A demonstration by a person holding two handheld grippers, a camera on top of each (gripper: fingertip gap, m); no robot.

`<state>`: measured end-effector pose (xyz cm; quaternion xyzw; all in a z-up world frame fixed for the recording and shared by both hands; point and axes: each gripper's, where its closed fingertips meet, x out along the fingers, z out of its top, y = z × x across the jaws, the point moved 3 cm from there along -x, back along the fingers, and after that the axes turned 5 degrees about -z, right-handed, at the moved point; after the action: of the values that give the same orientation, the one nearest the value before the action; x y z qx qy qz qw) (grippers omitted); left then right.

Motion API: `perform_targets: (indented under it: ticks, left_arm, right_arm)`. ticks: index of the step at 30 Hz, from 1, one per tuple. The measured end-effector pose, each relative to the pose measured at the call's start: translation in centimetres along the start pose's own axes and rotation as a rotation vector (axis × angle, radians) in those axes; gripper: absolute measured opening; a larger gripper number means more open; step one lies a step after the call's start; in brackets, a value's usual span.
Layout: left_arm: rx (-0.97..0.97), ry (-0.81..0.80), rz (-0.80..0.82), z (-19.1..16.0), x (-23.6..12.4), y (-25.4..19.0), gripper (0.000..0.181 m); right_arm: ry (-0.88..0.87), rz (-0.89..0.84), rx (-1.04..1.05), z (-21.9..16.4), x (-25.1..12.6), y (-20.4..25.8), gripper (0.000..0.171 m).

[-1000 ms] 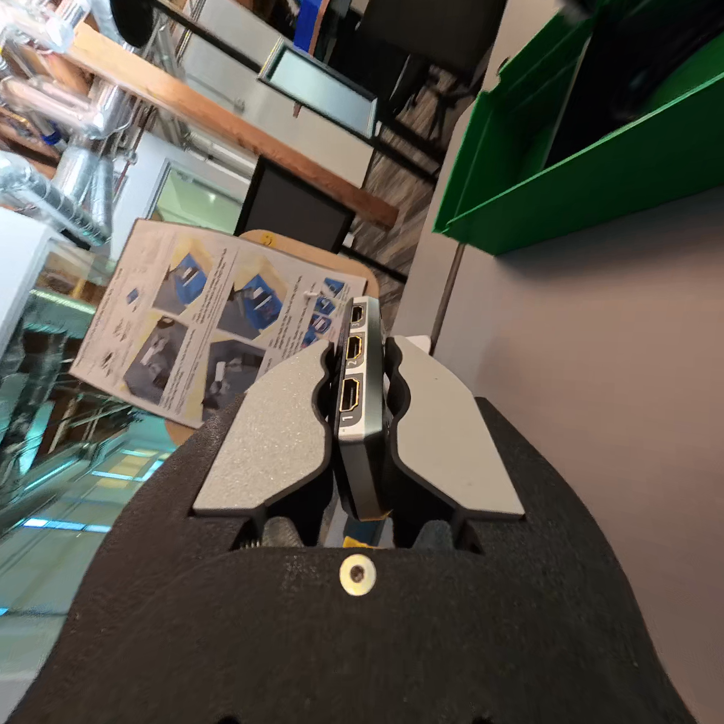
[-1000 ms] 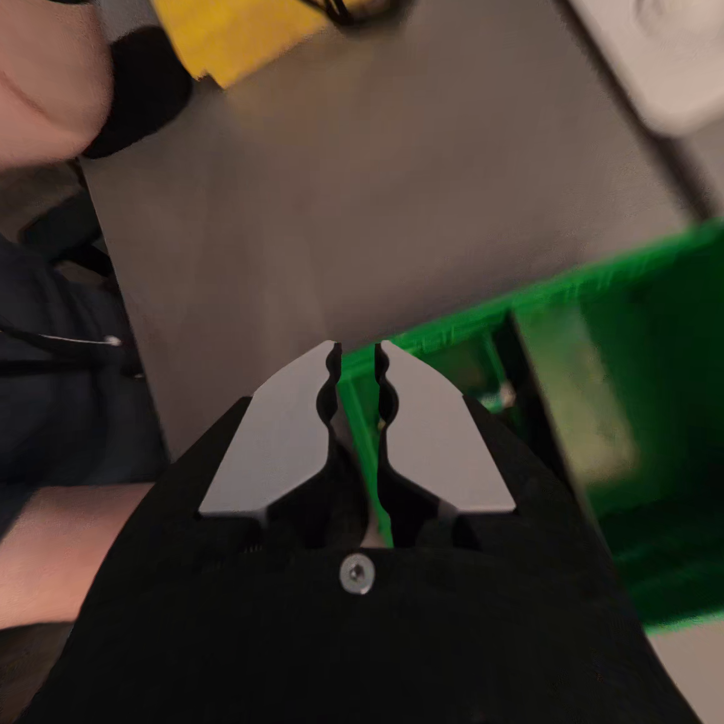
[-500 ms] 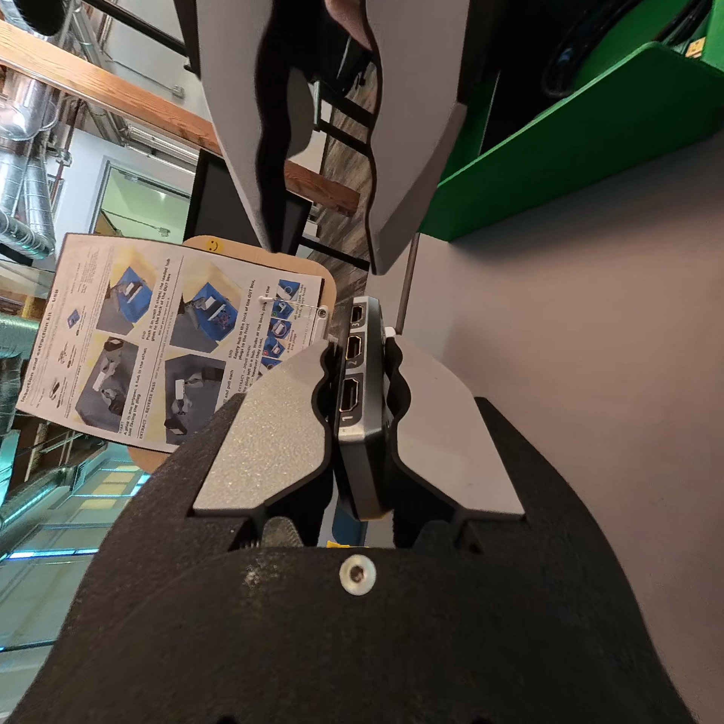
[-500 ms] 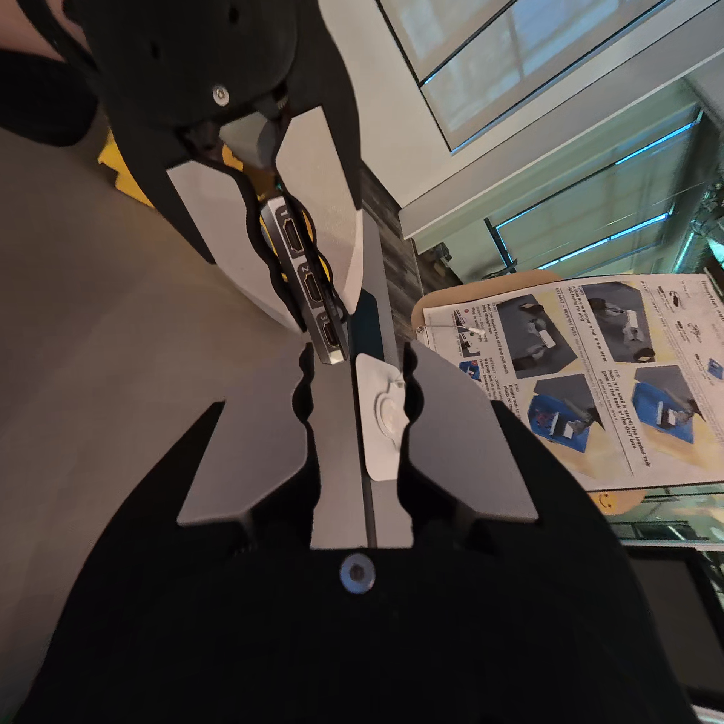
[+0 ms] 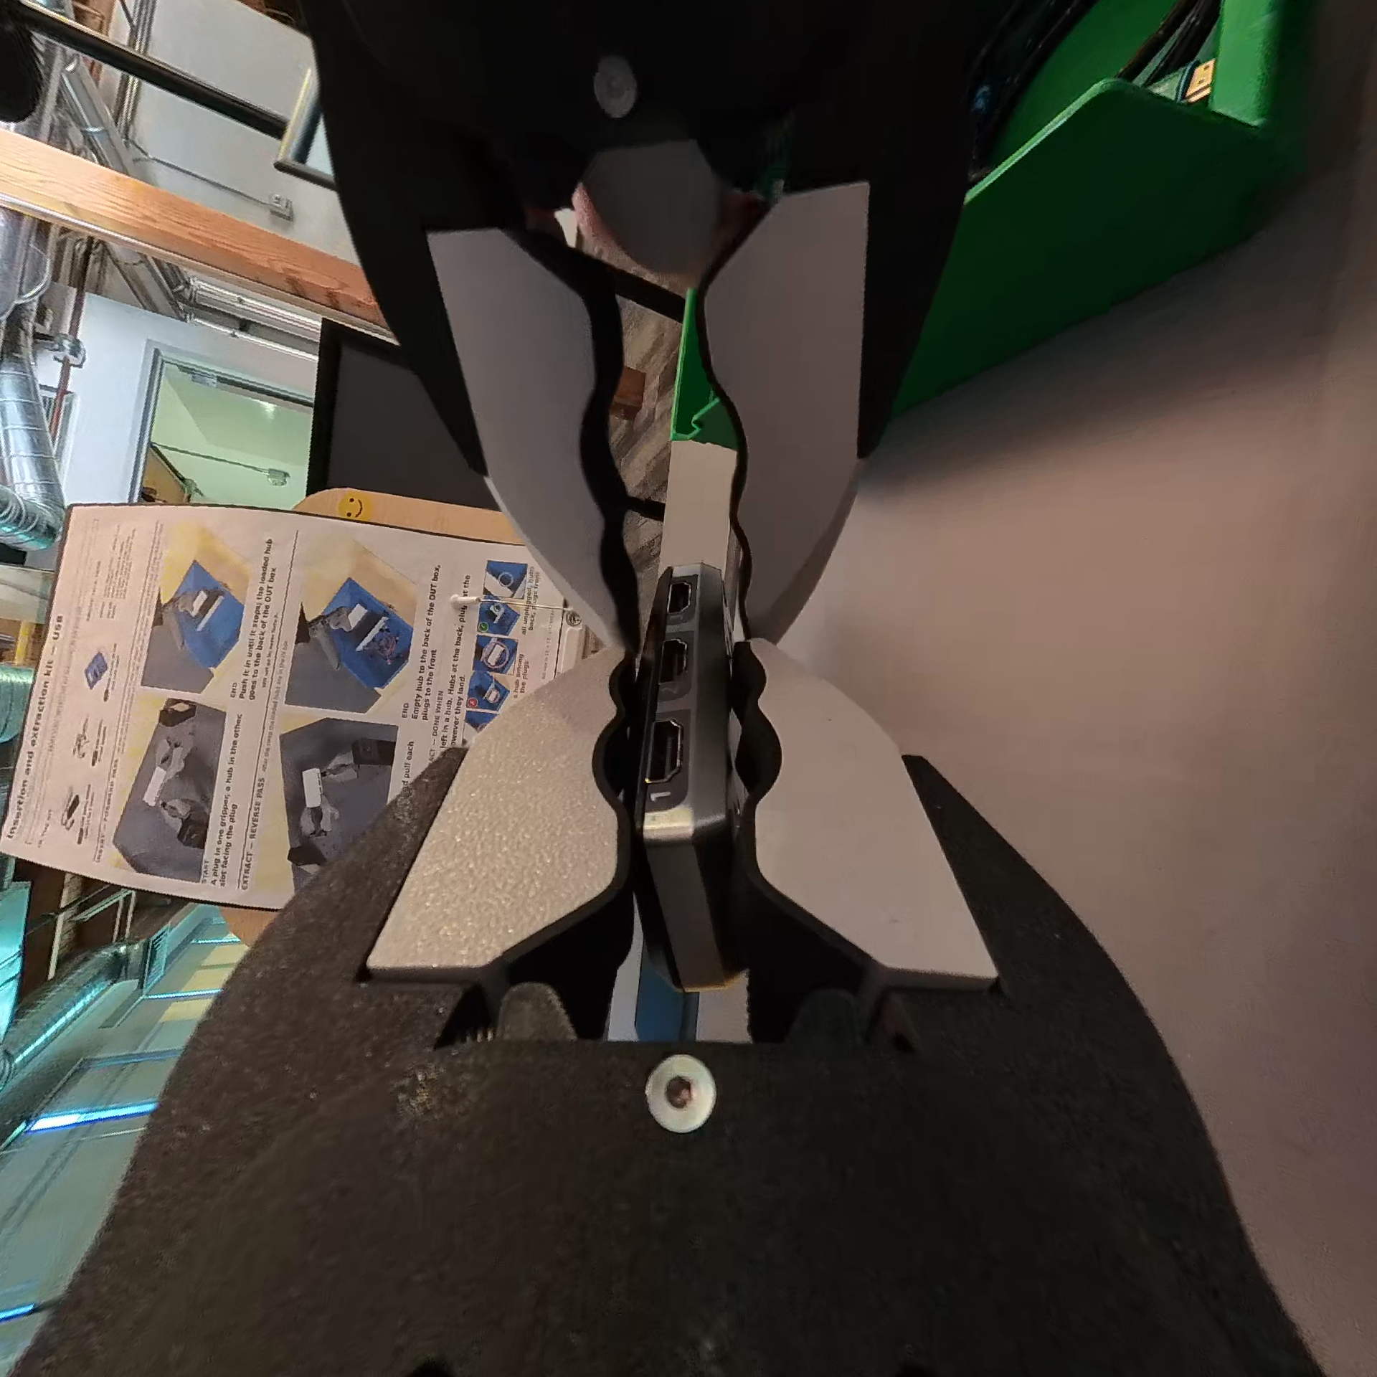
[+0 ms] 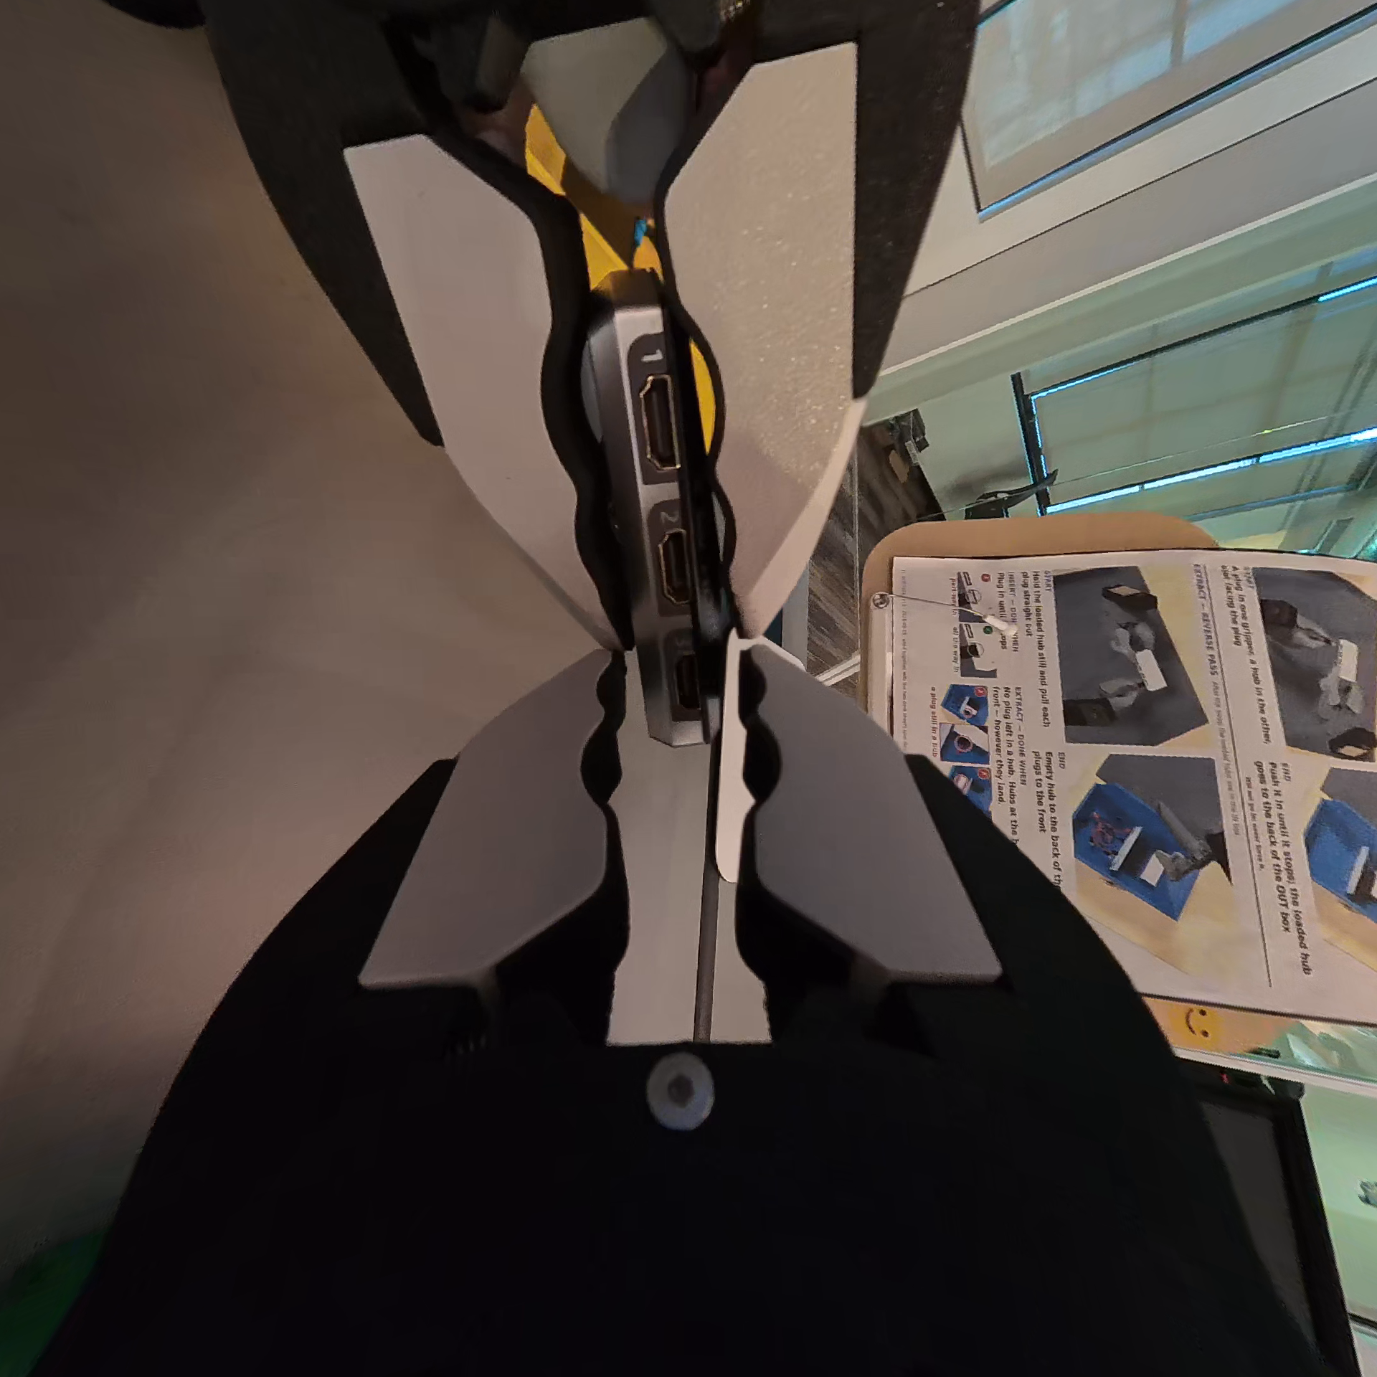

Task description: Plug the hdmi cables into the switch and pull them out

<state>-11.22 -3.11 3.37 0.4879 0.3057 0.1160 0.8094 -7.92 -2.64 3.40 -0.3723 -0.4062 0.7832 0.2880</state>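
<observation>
Now left gripper (image 5: 682, 663) clamped on switch (image 5: 682, 752), right gripper (image 6: 678, 663) parted, empty, tips meeting.

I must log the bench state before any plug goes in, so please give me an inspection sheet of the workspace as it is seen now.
Surface: grey table, matte.
Job's things: dark HDMI switch, held on edge; all three ports in view are empty.
Clutter: green bin on the table; white patch at the table edge.
Tools: left tool shut on the switch; right tool open and empty, its tips flanking the switch's far end.
Cables: none plugged in; dark cords may lie in the bin, unclear.
Surroundings: illustrated instruction sheet on a board, windows, metal ducts.
</observation>
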Motion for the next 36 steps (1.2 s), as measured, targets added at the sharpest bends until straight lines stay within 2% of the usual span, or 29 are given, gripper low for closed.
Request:
perform_targets:
  ticks: [3,11,16,22,24,26,27,29,33,36]
  left_arm:
    - [0.003,-0.004,-0.013,-0.1,-0.1,-0.1,0.025]
    - [0.035,-0.057,0.035,0.3,-0.8,0.4,0.028]
    - [-0.011,-0.044,0.050,-0.3,-1.2,1.2,0.030]
    - [-0.024,-0.035,0.038,-0.2,-0.9,1.0,0.023]
    - [-0.016,-0.037,0.055,-0.1,-1.0,1.1,0.023]
    - [-0.026,-0.056,0.058,0.1,-1.2,1.2,0.023]
    - [-0.031,-0.069,0.053,0.3,-1.3,1.2,0.023]
    - [-0.023,-0.079,0.029,0.6,-1.3,0.8,0.023]
    - [-0.019,-0.084,0.075,0.7,-1.4,1.2,0.027]
    - [-0.056,-0.035,0.157,0.0,-2.6,3.0,0.035]
  right_arm:
    - [0.000,-0.005,-0.018,0.0,0.1,0.1,0.021]
    - [0.039,-0.005,-0.025,0.6,-0.8,-0.4,0.021]
    - [0.084,-0.026,0.012,0.1,-1.8,-1.4,0.021]
    - [0.114,-0.037,0.004,-0.2,-1.9,-1.4,0.021]
    - [0.093,-0.050,0.023,0.1,-1.8,-1.5,0.024]
    - [0.061,-0.022,0.047,0.6,-1.6,-1.1,0.036]
    - [0.062,-0.025,0.035,0.7,-1.4,-1.0,0.036]
    - [0.081,-0.059,-0.026,0.6,-1.3,-1.1,0.023]
    - [0.096,-0.032,0.028,0.6,-1.4,-1.4,0.023]
    - [0.079,-0.091,0.080,0.7,-1.9,-2.7,0.022]
